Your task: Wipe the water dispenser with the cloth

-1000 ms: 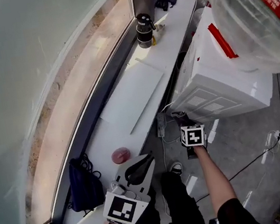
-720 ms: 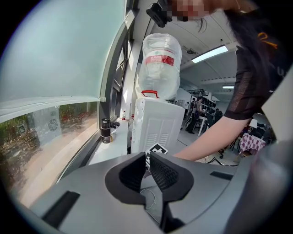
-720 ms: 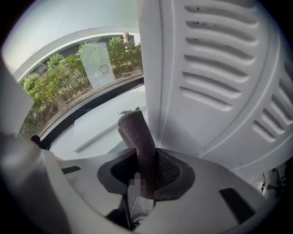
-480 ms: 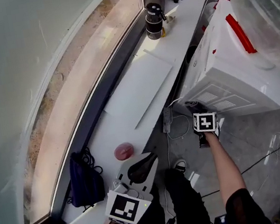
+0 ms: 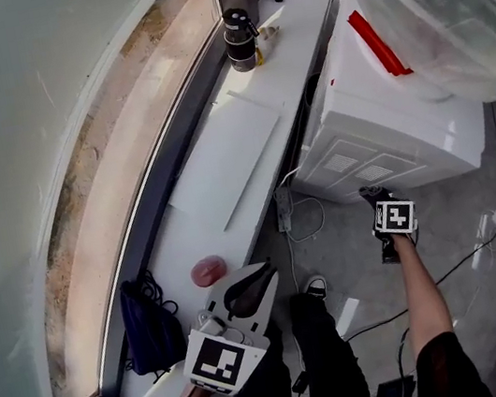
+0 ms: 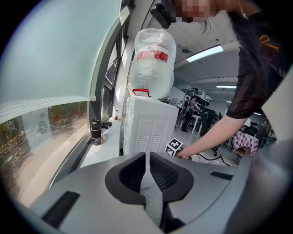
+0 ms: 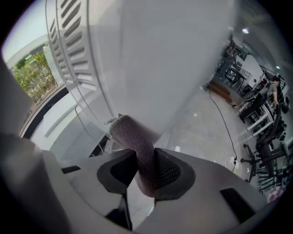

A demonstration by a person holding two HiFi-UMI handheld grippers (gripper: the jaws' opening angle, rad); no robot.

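Observation:
The white water dispenser stands on the floor at the right, with a clear water bottle upside down on top. My right gripper is low at its near bottom corner. In the right gripper view it is shut on a greyish-pink knitted cloth. The cloth's free end lies against the dispenser's white vented side. My left gripper hovers over the window sill's near end, shut and empty. The left gripper view shows the dispenser's back ahead.
A white window sill runs along the left and carries a pink round object, a dark blue bag, a white board and a black flask. A power strip and cables lie on the floor beside the dispenser.
My right gripper has slid to the right with the cloth along the dispenser's lower edge, to its near corner. The left gripper has stayed over the sill.

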